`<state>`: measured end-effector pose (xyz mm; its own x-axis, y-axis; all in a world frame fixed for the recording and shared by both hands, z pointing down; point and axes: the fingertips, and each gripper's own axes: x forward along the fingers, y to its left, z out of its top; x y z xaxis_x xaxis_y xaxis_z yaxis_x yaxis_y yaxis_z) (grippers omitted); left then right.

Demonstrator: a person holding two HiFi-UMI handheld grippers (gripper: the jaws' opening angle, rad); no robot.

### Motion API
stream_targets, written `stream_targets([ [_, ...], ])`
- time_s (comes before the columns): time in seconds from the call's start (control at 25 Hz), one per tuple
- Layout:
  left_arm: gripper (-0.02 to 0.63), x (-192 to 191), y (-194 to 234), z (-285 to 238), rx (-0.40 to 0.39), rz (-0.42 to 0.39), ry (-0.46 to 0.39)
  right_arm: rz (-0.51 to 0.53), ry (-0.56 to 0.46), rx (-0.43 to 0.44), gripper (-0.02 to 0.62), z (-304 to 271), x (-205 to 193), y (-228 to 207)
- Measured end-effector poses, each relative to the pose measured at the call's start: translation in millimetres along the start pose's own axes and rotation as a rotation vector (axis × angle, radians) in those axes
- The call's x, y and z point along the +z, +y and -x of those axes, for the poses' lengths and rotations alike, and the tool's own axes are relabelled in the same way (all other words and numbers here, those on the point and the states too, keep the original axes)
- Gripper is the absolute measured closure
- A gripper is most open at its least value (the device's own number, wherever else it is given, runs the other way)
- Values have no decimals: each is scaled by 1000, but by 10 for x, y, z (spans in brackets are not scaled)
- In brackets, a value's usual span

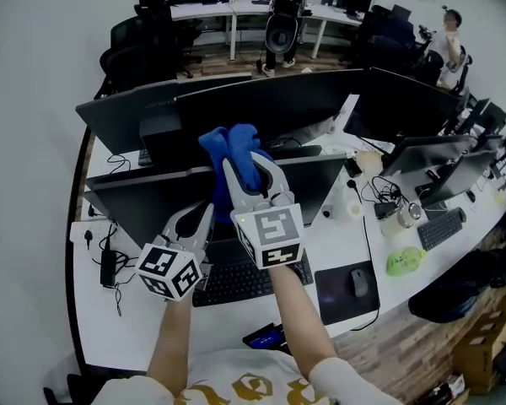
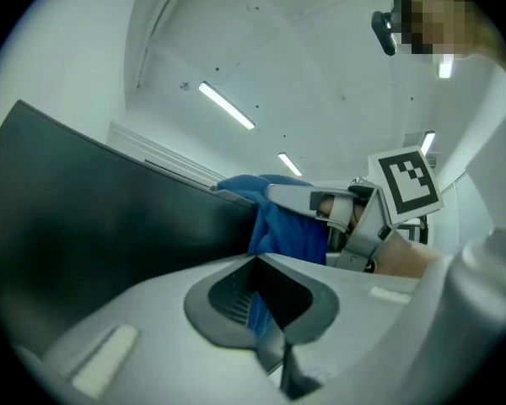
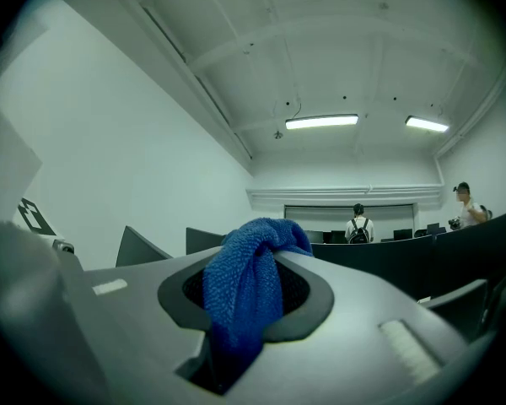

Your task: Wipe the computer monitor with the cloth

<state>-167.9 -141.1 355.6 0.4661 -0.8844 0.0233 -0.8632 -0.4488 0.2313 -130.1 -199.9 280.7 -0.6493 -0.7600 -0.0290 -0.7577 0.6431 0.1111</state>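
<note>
the right gripper (image 1: 246, 165) clamps the blue cloth (image 1: 236, 142) at the monitor (image 1: 143, 205)'s top edge, placed to wipe downward. the left gripper (image 1: 198, 218), lower, seems closed on the cloth's hanging tail, perhaps to steady it.

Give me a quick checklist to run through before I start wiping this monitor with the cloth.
1. Cloth held: ok. The blue cloth is pinched in the shut jaws of the right tool.
2. Left tool: ok. Its jaws are shut, with a strip of the cloth between them.
3. Cloth at the monitor: ok. It hangs over the top edge, in front of the dark screen.
4. Cloth pressed against the screen: cannot tell.
5. Screen face free of obstructions: ok in the left gripper view.
6. Keyboard: ok. It sits below the screen, clear of both tools.
</note>
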Motion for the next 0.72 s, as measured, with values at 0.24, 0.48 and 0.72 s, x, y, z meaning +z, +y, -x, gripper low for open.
stream_targets([
  [0.24,606,-68,-156,-67,29,5,12,-19,-12,6,476,94,-28,-219],
  [0.48,606,-103,-279,-158,52,-3,19,-36,-15,12,476,172,-55,-397],
  [0.72,606,-178,-421,-333,54,-10,34,7,-5,9,476,253,-122,-572],
])
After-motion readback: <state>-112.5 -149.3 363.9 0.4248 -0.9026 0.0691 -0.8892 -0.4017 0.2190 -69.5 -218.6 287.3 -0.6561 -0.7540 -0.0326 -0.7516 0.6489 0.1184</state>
